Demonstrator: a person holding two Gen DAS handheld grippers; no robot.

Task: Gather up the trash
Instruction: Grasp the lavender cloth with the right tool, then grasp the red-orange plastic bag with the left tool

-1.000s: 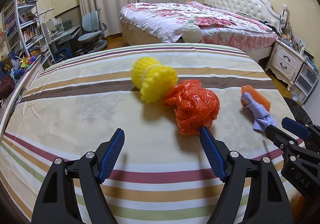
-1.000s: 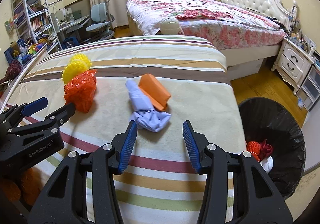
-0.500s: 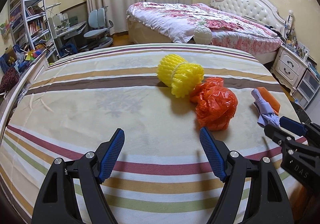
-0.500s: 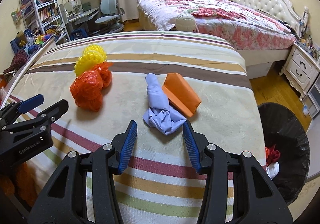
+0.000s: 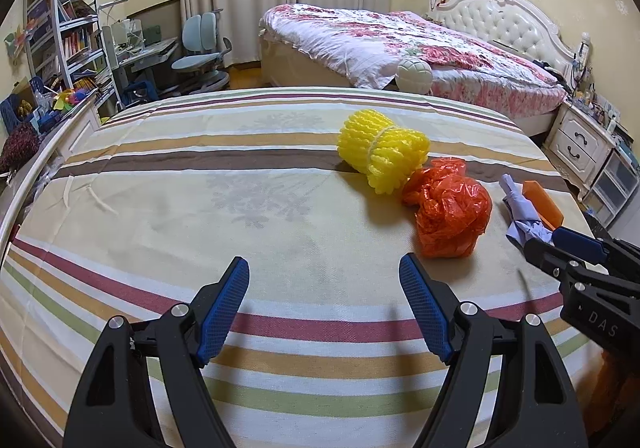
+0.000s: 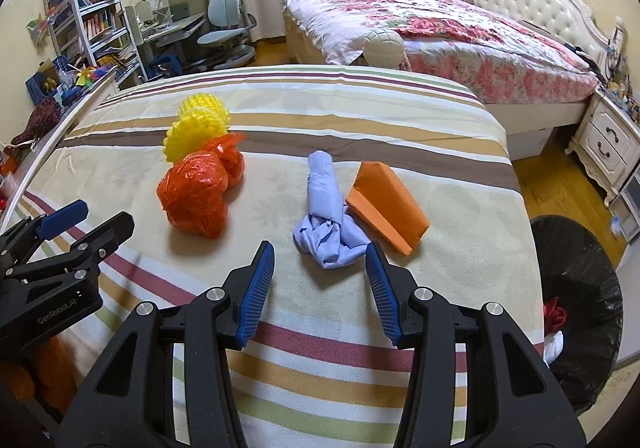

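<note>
Orange bag (image 5: 448,218) sits just beyond our spread left gripper (image 5: 325,288); blue cloth (image 6: 330,226) lies before our right gripper (image 6: 320,272), parted, empty.

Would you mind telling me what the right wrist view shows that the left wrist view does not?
Only the right wrist view shows the black trash bin beside the bed, with trash already inside. Only the left wrist view shows the yellow foam net unobstructed. Both show the orange plastic bag, the crumpled blue cloth, the orange folded paper and the striped bedspread.
</note>
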